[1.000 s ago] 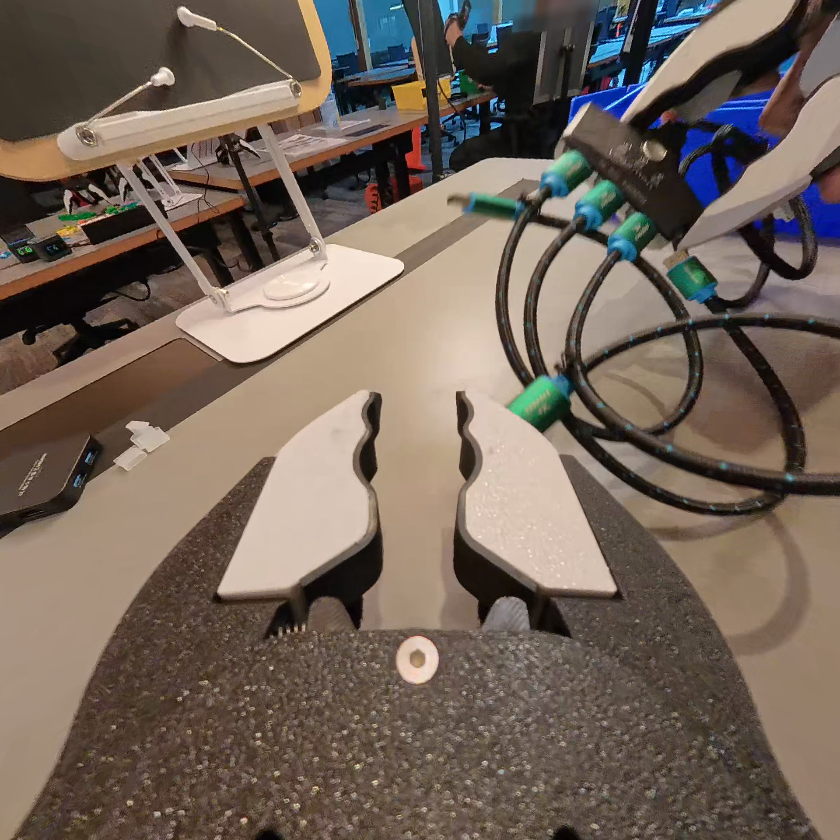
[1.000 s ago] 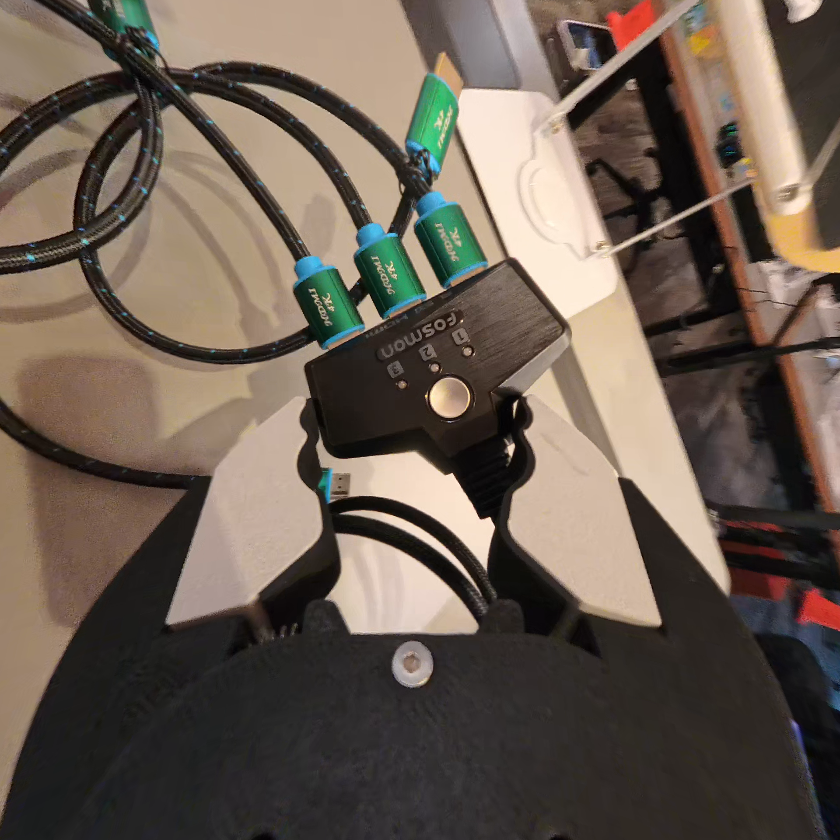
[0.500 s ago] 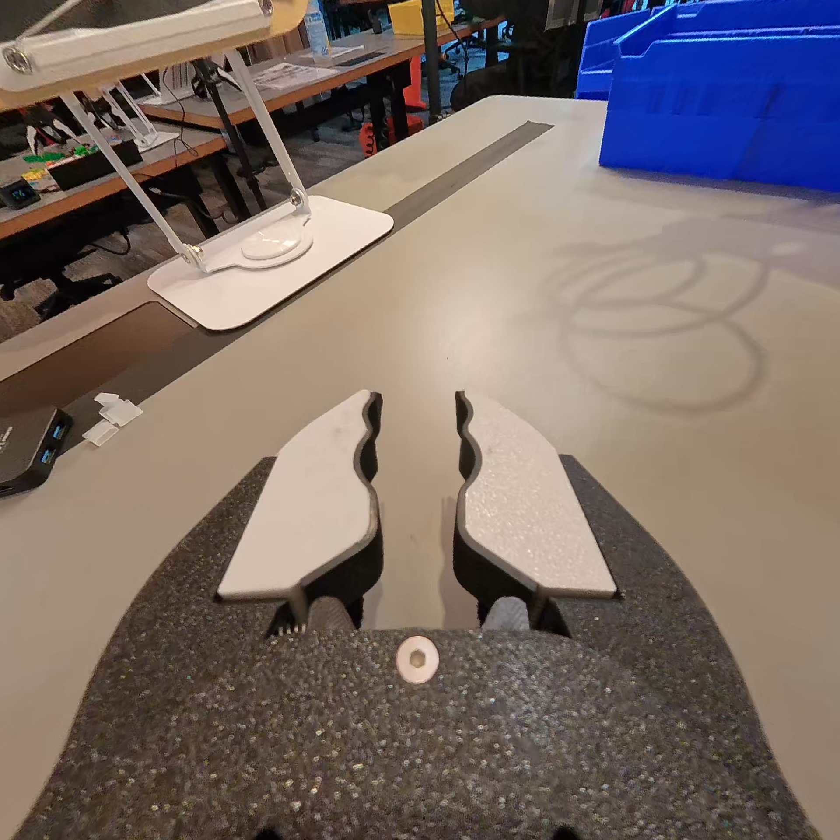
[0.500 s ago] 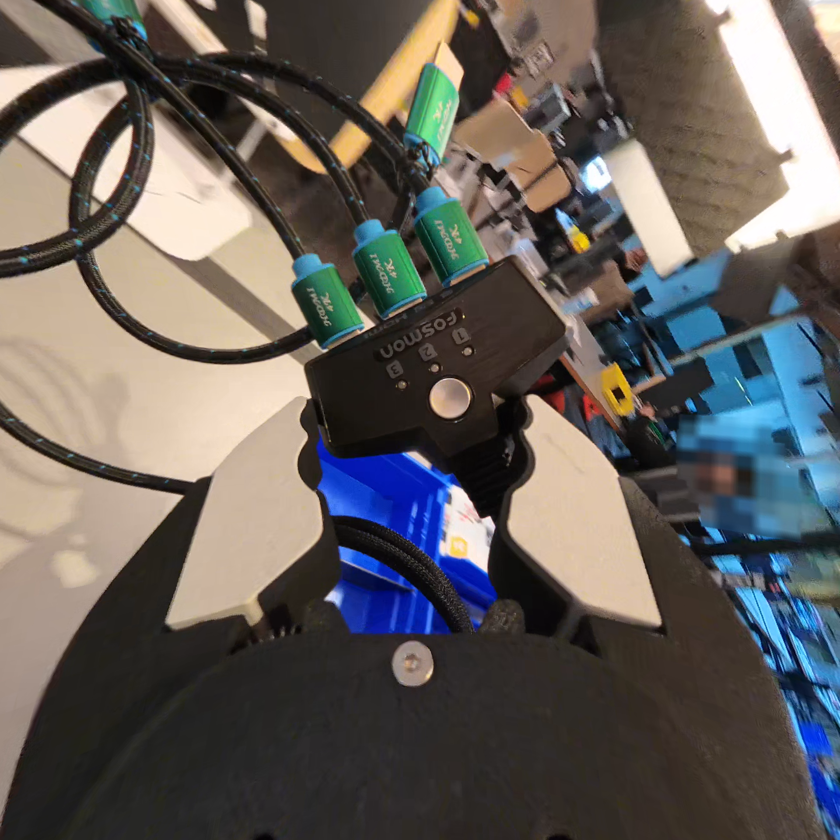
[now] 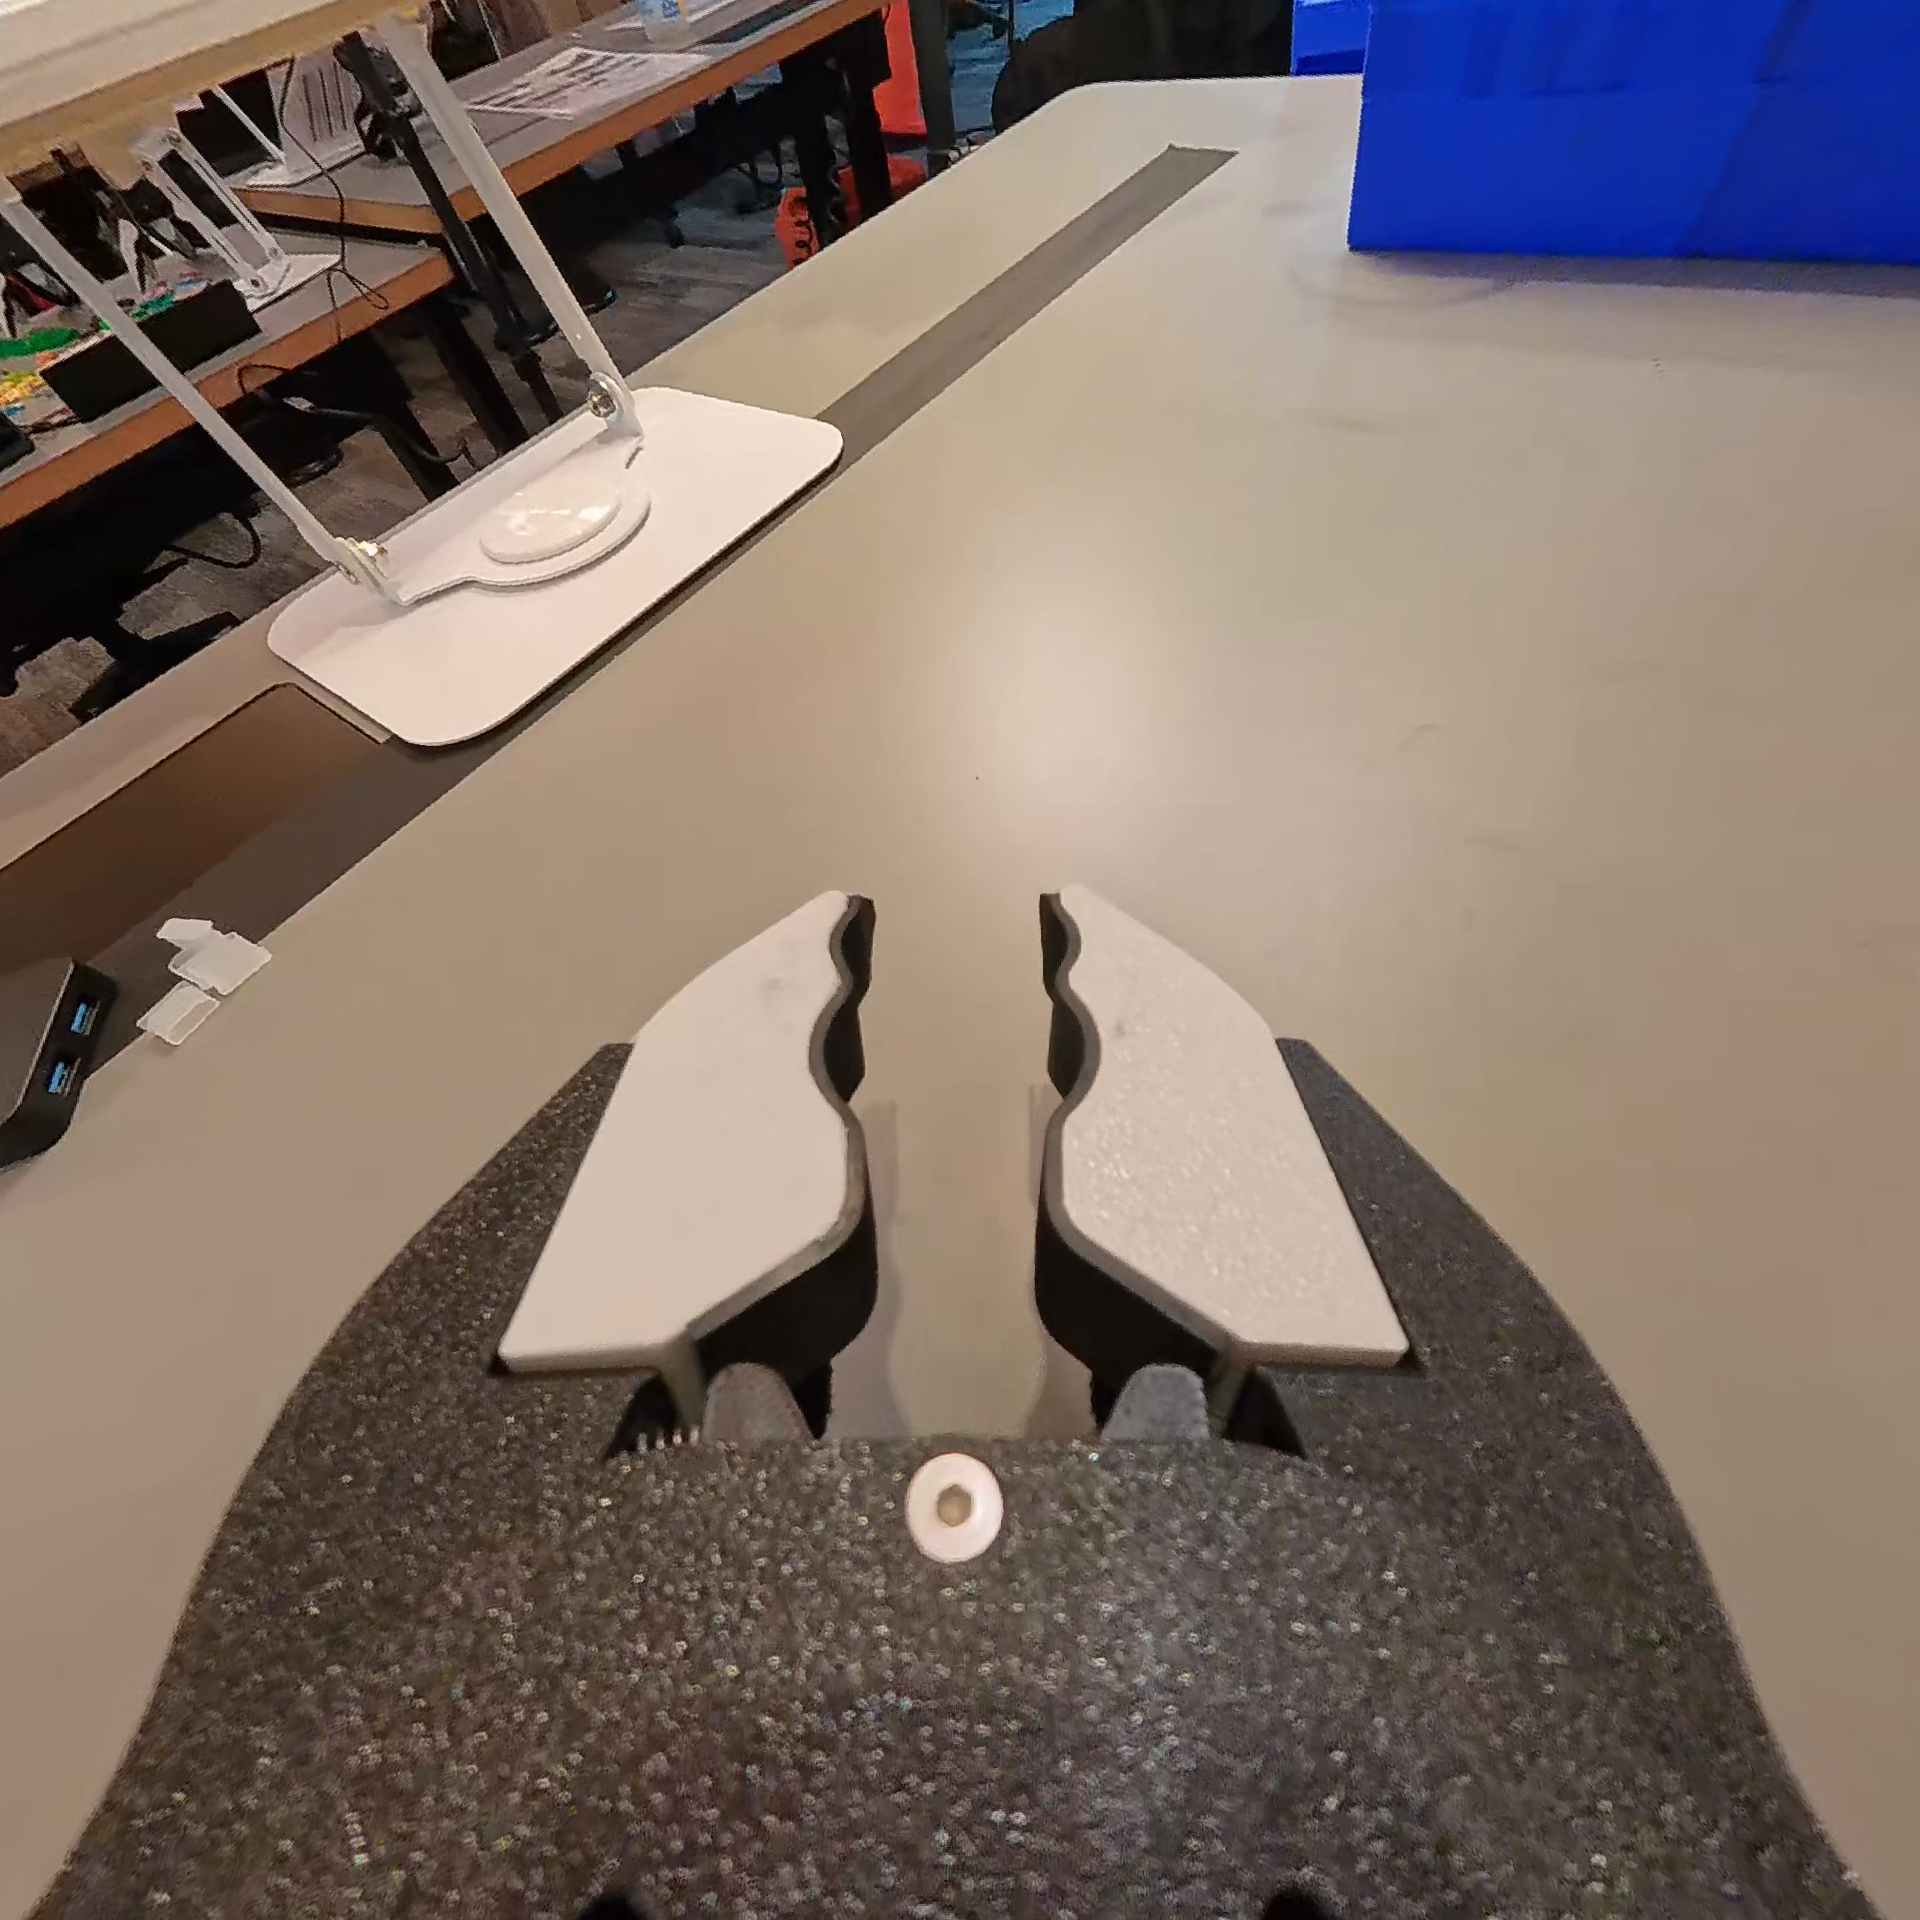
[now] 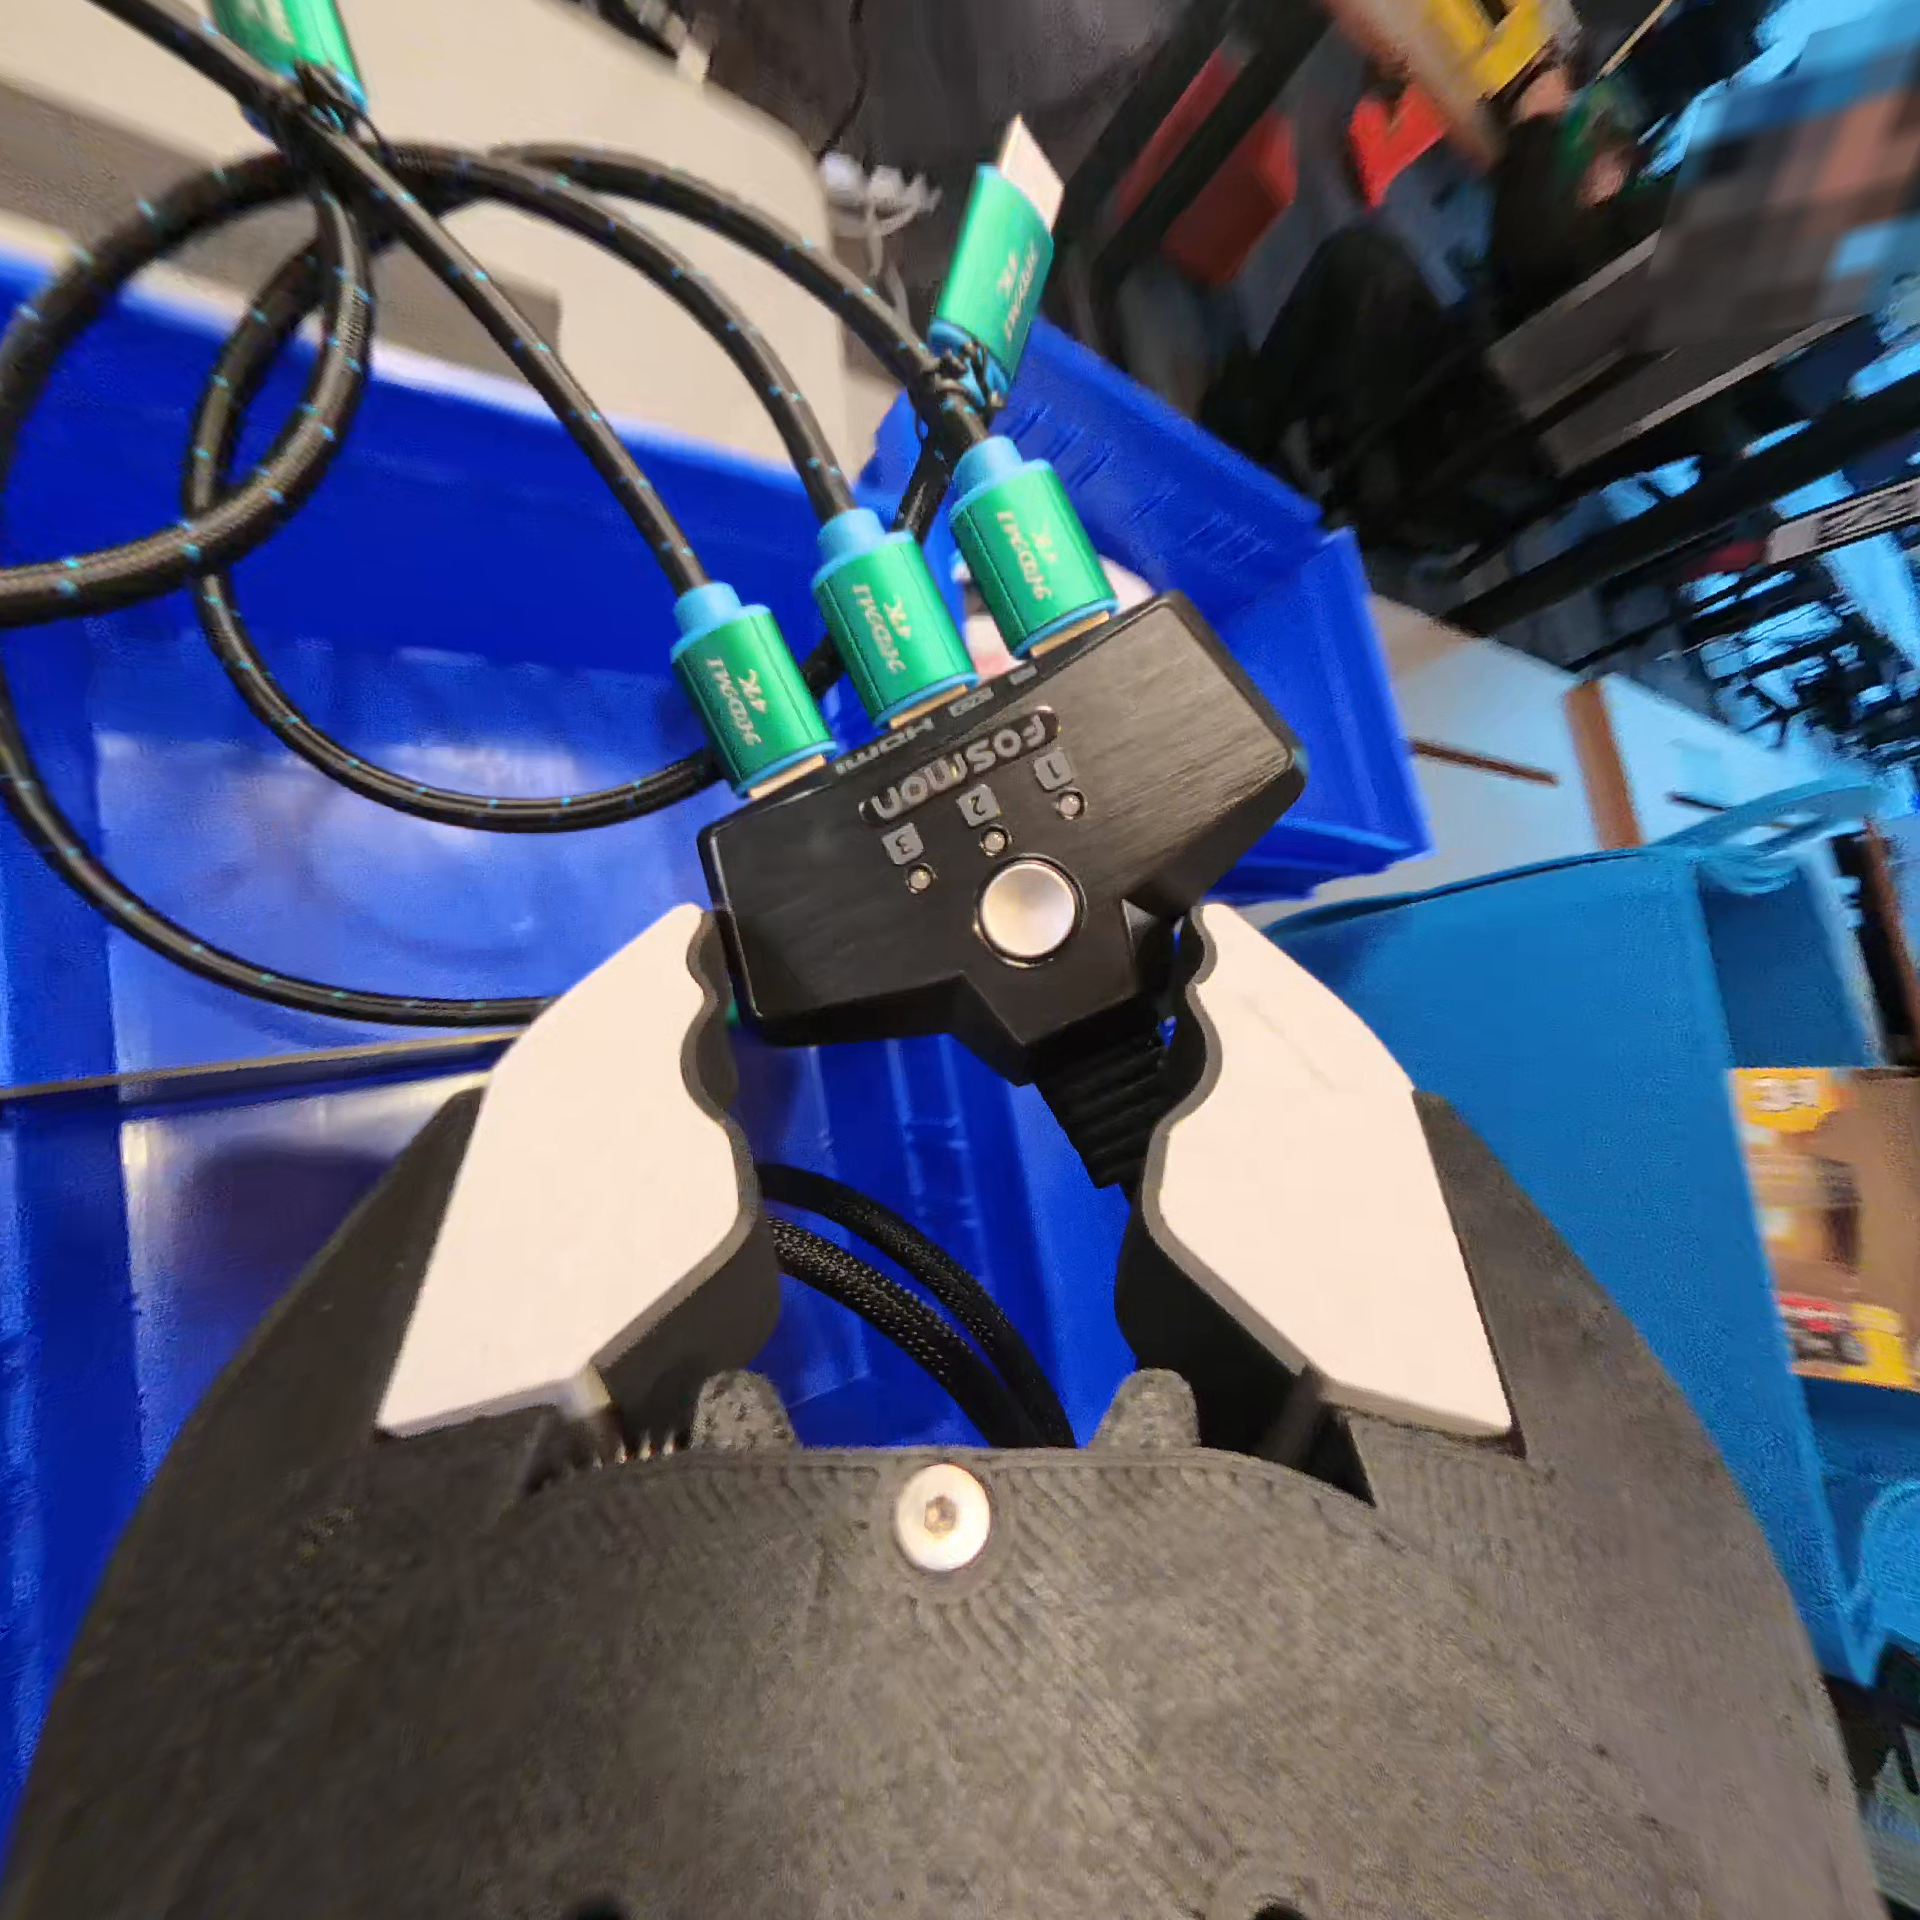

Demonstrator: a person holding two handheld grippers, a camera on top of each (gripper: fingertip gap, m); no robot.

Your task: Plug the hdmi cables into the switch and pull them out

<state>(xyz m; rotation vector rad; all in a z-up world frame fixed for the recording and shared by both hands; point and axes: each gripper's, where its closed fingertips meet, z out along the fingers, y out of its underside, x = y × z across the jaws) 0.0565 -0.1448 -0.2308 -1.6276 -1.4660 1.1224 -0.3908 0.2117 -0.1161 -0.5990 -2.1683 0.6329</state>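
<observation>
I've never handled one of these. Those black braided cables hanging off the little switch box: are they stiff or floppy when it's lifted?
Probably springy rather than limp: the braided cables hold rounded loops in the air. They likely tug on the switch, since three green plugs stay seated while the right gripper holds it. A loose plug may swing.

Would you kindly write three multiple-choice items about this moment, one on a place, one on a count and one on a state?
1. Where is the switch?
A. lying on the table
B. held in the right gripper
C. on the white stand

2. How many green plugs sit in the switch?
A. one
B. three
C. five

3. How is the left gripper?
A. open and empty
B. shut on a cable
C. shut on the switch

Answers: 1 B, its jaws clamp the switch's narrow end above the blue bins. 2 B, three stand side by side. 3 A, bare table shows between its jaws.
</observation>
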